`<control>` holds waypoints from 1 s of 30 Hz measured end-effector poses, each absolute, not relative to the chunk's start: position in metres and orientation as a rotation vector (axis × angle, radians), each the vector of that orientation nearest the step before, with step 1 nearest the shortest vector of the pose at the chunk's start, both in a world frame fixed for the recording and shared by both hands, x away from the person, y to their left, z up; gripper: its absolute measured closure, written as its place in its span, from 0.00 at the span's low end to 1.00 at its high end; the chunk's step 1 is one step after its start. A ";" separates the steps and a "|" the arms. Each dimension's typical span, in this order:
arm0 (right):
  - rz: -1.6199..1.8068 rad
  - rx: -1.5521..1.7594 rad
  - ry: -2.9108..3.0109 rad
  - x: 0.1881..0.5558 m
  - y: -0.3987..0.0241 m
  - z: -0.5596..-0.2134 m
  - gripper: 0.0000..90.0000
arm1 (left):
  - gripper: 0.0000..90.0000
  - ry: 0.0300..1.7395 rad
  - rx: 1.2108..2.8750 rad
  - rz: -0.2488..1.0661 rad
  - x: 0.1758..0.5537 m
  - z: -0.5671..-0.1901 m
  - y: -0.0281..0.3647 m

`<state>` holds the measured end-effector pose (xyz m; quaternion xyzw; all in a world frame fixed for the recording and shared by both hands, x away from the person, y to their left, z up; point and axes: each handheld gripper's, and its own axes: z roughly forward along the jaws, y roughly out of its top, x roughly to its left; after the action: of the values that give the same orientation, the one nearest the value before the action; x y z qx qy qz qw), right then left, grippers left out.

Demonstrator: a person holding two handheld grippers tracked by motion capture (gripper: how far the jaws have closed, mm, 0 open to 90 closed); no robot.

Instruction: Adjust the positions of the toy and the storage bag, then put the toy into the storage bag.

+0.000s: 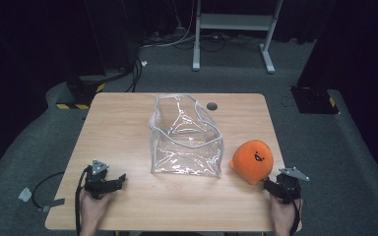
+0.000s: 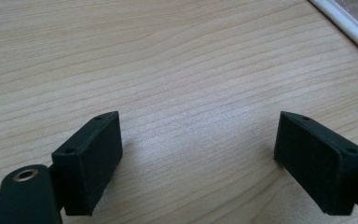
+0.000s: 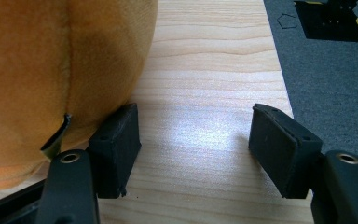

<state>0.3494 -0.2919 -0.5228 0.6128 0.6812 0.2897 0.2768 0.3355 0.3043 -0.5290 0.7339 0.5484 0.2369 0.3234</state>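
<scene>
No readable text, label, brand, number or sign appears on anything here.

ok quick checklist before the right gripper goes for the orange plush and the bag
1. Right gripper open: ok, nothing between the jaws.
2. Orange plush between the jaws: not ok, it sits beside one jaw, outside the gap.
3. Clear bag upright, mouth open: ok.
4. Left gripper open and free: ok, over bare table.
5. Left gripper steadying the bag: not ok, apart from it.
6. Plush touching the jaw: cannot tell.
</scene>
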 end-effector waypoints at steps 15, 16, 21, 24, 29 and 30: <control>0.778 1.647 1.829 0.349 -0.292 -0.523 0.37 | 0.17 1.438 1.927 0.622 0.335 -0.529 0.305; 0.778 1.647 1.829 0.349 -0.292 -0.523 0.37 | 0.17 1.438 1.926 0.623 0.335 -0.529 0.304; 0.780 1.647 1.830 0.349 -0.291 -0.523 0.37 | 0.18 1.442 1.922 0.622 0.335 -0.529 0.305; 0.778 1.647 1.829 0.349 -0.291 -0.523 0.37 | 0.18 1.442 1.920 0.622 0.335 -0.529 0.304; 0.795 1.632 1.860 0.348 -0.294 -0.523 0.36 | 0.18 1.443 1.920 0.622 0.335 -0.529 0.304; 0.795 1.632 1.860 0.348 -0.294 -0.523 0.36 | 0.18 1.443 1.920 0.622 0.335 -0.529 0.304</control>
<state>0.3484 -0.2937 -0.5226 0.6051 0.6893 0.2947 0.2680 0.3350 0.3045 -0.5289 0.7319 0.5503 0.2372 0.3244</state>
